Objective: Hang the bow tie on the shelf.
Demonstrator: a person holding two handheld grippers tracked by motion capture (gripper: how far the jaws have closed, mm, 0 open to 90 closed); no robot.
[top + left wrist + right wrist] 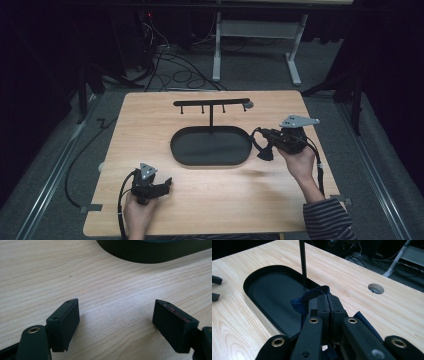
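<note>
right tool sits just off the right end of the oval tray, held in the person's right hand, raised a little above the desk. its jaws are clenched tight on a dark blue strap; in the right gripper view the strap loops up and over the pinched pads, with more blue fabric showing beside and below the jaw arms. in the high view the held piece reads as a small dark lump hanging at the tool's tip, close to the tray's right edge; whether it touches the desk cannot be told.

left tool is low at the near left of the desk, in the person's left hand, well apart from the tray. its jaws are released and spread wide, nothing between them; the left gripper view shows bare wood grain between the two pads and the tray's dark wall at the top edge.

tray is black, shallow, oval, empty inside as far as can be seen, lying mid-desk. a thin black post rises from the tray's far side and carries a horizontal bar with small pegs hanging beneath. a round hole is cut in the desk top near the bar's right end.

a striped sleeve shows at the right forearm. cables trail from both tools toward the near edge.
</note>
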